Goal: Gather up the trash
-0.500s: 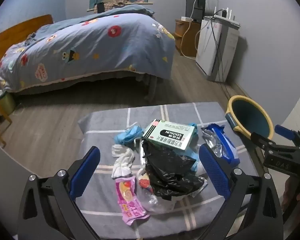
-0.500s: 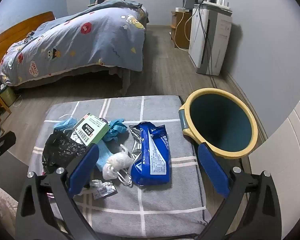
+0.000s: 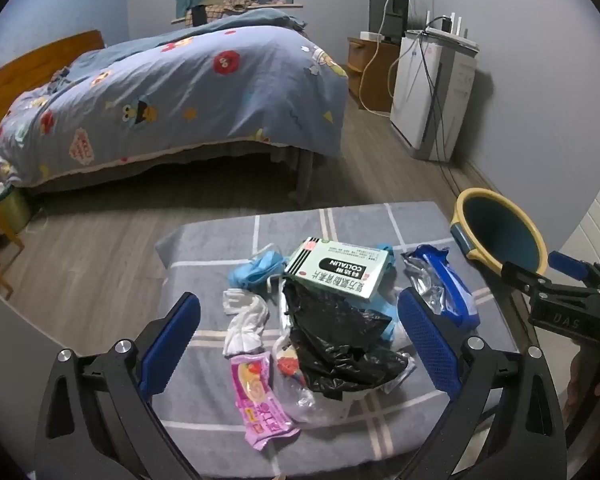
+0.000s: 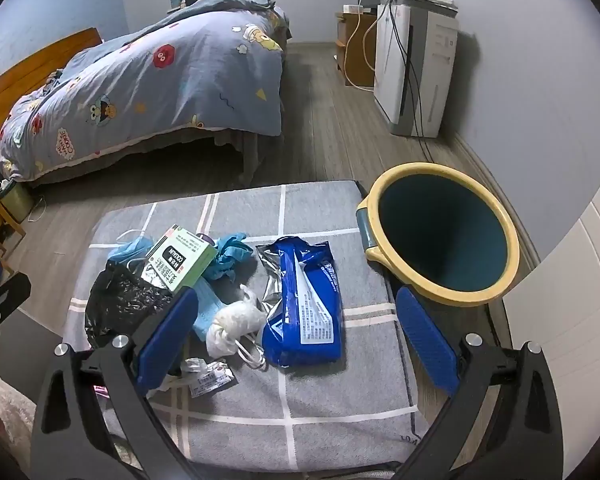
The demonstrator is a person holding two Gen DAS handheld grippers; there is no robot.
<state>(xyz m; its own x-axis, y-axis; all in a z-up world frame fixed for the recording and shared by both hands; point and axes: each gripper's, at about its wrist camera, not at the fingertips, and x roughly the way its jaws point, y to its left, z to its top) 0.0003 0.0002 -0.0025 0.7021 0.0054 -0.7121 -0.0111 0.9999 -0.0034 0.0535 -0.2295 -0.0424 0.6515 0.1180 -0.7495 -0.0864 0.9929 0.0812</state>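
Trash lies piled on a grey checked cushion (image 3: 204,248): a green medicine box (image 3: 338,270), a crumpled black bag (image 3: 336,340), a pink wrapper (image 3: 258,400), a white wad (image 3: 246,320), blue gloves (image 3: 256,270) and a blue foil packet (image 4: 306,300). A yellow-rimmed teal bin (image 4: 440,236) stands at the cushion's right edge. My left gripper (image 3: 298,338) is open and empty above the black bag. My right gripper (image 4: 296,336) is open and empty over the blue packet, which also shows in the left wrist view (image 3: 446,292).
A bed with a blue patterned quilt (image 3: 172,96) stands beyond the cushion across wooden floor. A white appliance (image 3: 432,92) with cables and a wooden cabinet (image 3: 370,68) line the right wall. The right gripper's body (image 3: 560,300) shows at the right of the left wrist view.
Both grippers have shifted slightly; the views are nearly the same. Nothing has been picked up or moved.
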